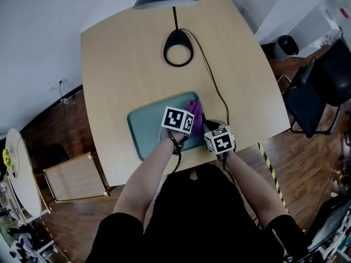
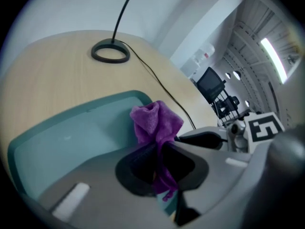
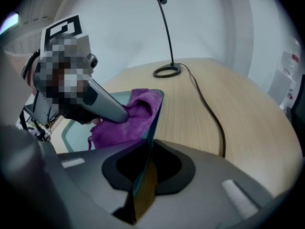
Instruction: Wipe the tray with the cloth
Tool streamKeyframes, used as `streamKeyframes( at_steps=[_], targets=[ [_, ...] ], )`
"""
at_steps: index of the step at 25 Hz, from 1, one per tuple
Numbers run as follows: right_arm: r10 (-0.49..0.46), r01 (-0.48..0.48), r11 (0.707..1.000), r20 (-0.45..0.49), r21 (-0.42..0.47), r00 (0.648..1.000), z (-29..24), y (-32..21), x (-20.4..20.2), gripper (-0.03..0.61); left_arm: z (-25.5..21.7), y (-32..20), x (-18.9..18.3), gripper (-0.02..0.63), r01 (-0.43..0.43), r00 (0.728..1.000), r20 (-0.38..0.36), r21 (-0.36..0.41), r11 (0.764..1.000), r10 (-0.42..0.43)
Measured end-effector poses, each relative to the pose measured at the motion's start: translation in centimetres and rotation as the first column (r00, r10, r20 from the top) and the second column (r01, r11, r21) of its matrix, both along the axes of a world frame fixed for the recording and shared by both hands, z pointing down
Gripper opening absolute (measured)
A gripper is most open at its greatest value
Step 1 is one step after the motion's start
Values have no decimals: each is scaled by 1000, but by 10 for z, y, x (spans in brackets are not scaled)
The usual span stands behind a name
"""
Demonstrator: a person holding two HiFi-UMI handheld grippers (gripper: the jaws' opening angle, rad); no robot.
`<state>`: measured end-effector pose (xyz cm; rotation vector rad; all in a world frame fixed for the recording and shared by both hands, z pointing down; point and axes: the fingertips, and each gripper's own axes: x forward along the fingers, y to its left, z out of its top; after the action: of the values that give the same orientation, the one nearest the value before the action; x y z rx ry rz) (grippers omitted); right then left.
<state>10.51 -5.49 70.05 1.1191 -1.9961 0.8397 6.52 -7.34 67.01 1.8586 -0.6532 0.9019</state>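
A teal tray lies on the wooden table near its front edge. My left gripper is shut on a purple cloth, which rests bunched on the tray's right end. In the left gripper view the cloth rises from between the jaws of that gripper over the tray. My right gripper is shut on the tray's right rim, a thin teal edge running between the jaws of the right gripper. The right gripper view also has the left gripper's finger pressing the cloth.
A black lamp with a ring base stands at the table's far middle, and its cable runs along the table toward the tray's right side. A black chair stands at the right. A wooden box sits on the floor at the left.
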Motion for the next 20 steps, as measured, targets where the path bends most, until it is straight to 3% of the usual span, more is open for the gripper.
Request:
streamKeyframes(
  at_steps=[5,10,14,20],
  targets=[
    [-8,8,1000,4,5,1000,2,3,3,41,3,5,8,60,19,1000,-2,-3,1000,-19],
    [-13,13,1000,7,-1,1000,4,2,5,41,5,11,-14,60,69,998,2,-6,998,-69],
    [-23,23,1000,4,1,1000,4,1,6,41,5,20,-55,60,145,989,3,-15,989,-145],
    [-26,26,1000,2,-2,1000,5,-1,8,41,9,41,-136,60,299,954,22,-22,954,-299]
  ],
)
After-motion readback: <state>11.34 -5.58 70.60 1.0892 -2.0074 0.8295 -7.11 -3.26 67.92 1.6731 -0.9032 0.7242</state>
